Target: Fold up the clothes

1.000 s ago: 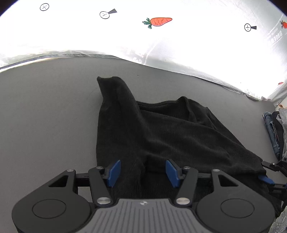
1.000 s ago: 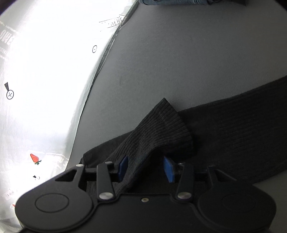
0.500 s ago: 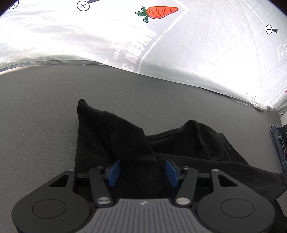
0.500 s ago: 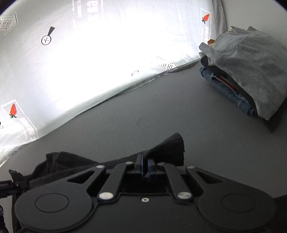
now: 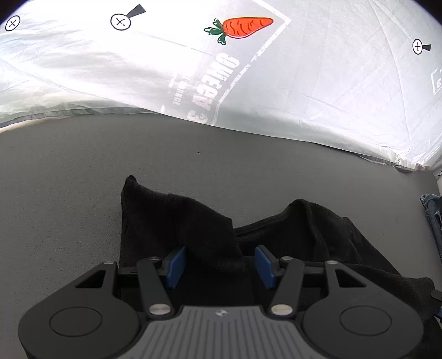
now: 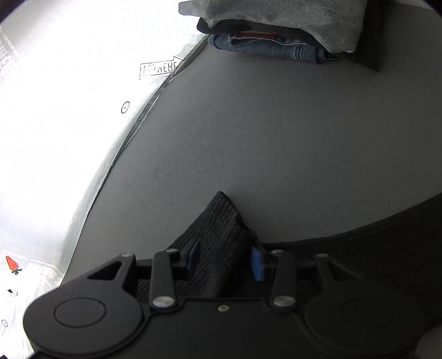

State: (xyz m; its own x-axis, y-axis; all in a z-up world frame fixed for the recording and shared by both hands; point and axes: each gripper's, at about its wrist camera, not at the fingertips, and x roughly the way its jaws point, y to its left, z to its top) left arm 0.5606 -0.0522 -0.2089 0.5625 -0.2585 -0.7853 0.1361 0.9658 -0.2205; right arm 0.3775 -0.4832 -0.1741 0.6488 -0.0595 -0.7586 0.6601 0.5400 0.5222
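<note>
The right gripper (image 6: 225,261), clamped half a second ago, now stands wide over the black sweater's (image 5: 276,237) cuff (image 6: 218,221). Left gripper (image 5: 219,262) also wide. Sleeve released; fold laid

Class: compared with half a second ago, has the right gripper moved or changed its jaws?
Yes. The right gripper, shut then, stands open around the ribbed sleeve cuff; the folded clothes pile has shifted toward the top.

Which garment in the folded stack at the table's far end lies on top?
The grey garment; it drapes over the blue jeans, which lie lower in the stack.
</note>
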